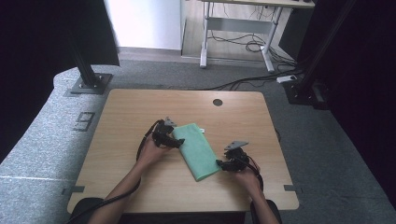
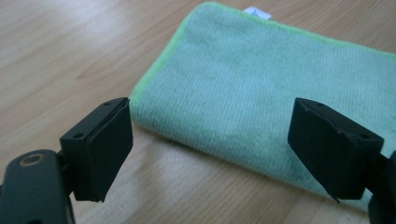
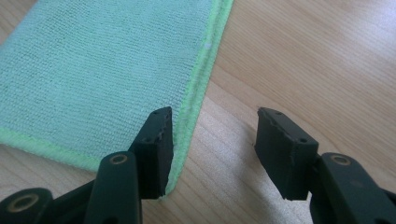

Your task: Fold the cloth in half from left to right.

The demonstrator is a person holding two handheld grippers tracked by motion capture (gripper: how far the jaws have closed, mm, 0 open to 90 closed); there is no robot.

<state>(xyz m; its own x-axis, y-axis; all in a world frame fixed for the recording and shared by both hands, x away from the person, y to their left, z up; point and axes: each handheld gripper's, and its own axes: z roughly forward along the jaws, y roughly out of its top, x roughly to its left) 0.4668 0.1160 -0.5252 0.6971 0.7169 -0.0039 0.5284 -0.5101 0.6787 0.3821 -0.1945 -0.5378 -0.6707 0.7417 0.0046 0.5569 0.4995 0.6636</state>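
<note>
Folded green microfibre cloth [image 1: 197,150] lies mid-table; its white label [image 2: 257,12] is half hidden behind the far edge. Left gripper [image 1: 178,142] at cloth's 10 o'clock, right gripper [image 1: 223,164] at 4 o'clock, both released, empty. Wooden table [image 1: 140,107]; grey carpet [image 1: 327,140].

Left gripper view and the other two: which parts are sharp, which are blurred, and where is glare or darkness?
Left gripper view: the green cloth is sharp mid-frame, the far table soft with pale glare. Right gripper view: the cloth's weave is crisp, the jaws' near ends slightly soft. High view: the table is evenly lit, both sides of the frame dark, and straight edges bend outward.
</note>
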